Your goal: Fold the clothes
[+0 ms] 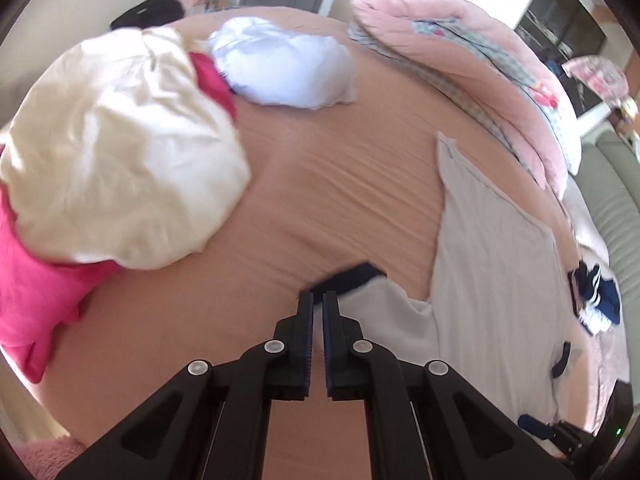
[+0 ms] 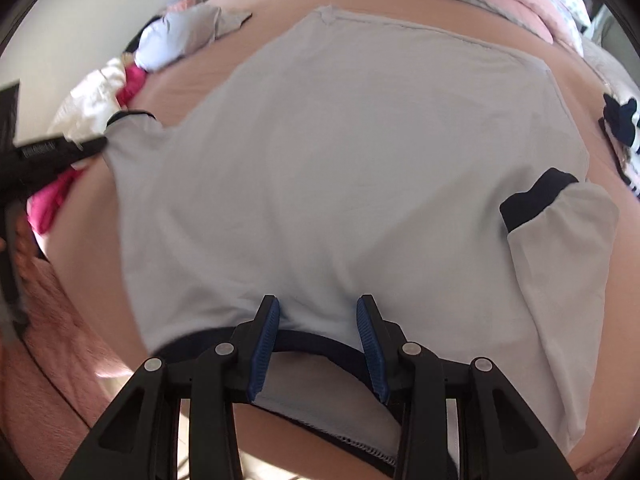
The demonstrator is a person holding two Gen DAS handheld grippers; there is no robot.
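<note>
A light grey shirt (image 2: 360, 160) with navy trim lies spread flat on the peach bed sheet (image 1: 320, 180). My left gripper (image 1: 318, 300) is shut on the shirt's left sleeve at its navy cuff (image 1: 352, 276). From the right wrist view this left gripper (image 2: 94, 145) shows at the left edge, pinching that cuff (image 2: 132, 116). My right gripper (image 2: 318, 308) stands open over the shirt just beyond the navy collar (image 2: 320, 346), with flat cloth between its blue pads. The other sleeve (image 2: 560, 240) lies folded in on the right.
A cream garment (image 1: 120, 160) lies on a bright pink one (image 1: 32, 300) at the left, and a white bundle (image 1: 280, 68) sits behind them. A pink quilt (image 1: 460, 40) runs along the far right. A navy-and-white garment (image 1: 598, 300) lies near the right bed edge.
</note>
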